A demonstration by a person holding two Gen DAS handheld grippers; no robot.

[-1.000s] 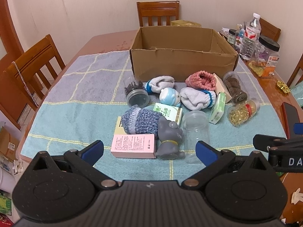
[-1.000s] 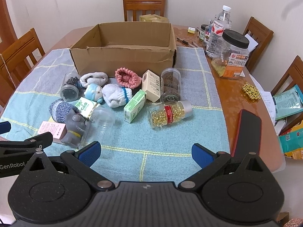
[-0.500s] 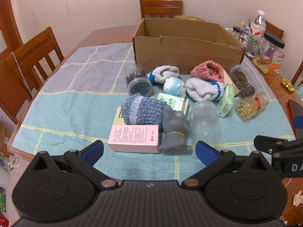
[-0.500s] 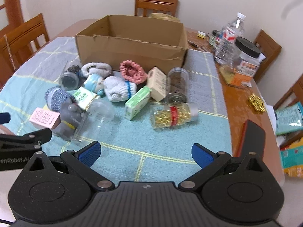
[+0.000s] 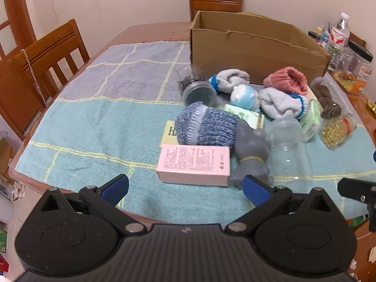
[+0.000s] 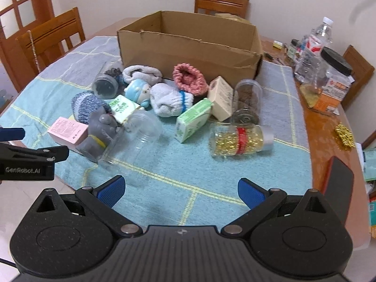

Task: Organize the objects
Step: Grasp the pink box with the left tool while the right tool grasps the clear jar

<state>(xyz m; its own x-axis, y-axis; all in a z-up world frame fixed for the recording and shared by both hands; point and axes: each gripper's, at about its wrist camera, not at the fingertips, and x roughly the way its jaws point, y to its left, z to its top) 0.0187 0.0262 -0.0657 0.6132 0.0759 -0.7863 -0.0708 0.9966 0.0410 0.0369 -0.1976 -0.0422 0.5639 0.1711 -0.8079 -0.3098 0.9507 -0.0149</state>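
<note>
An open cardboard box (image 5: 256,47) (image 6: 188,49) stands at the back of the blue towel. In front of it lies a heap: a pink carton (image 5: 193,164) (image 6: 68,131), a grey toy dog (image 5: 252,152) (image 6: 99,134), a blue knit sock (image 5: 206,127), a clear empty jar (image 6: 138,136), a green carton (image 6: 192,119), a jar of golden capsules (image 6: 239,141), white and pink socks, and a blue figurine (image 6: 138,91). My left gripper (image 5: 185,189) is open just short of the pink carton. My right gripper (image 6: 181,191) hangs open over bare towel, nearer than the capsule jar.
Wooden chairs stand at the left (image 5: 47,54) and behind the box (image 6: 221,2). Along the table's right side are a water bottle (image 6: 315,44), a black-lidded jar (image 6: 333,77) and a gold ornament (image 6: 344,136). A dark red phone-like slab (image 6: 338,178) lies near my right gripper.
Both grippers have moved forward and lower toward the heap, and the views have swung a little left. Both stay open; no object has shifted.
</note>
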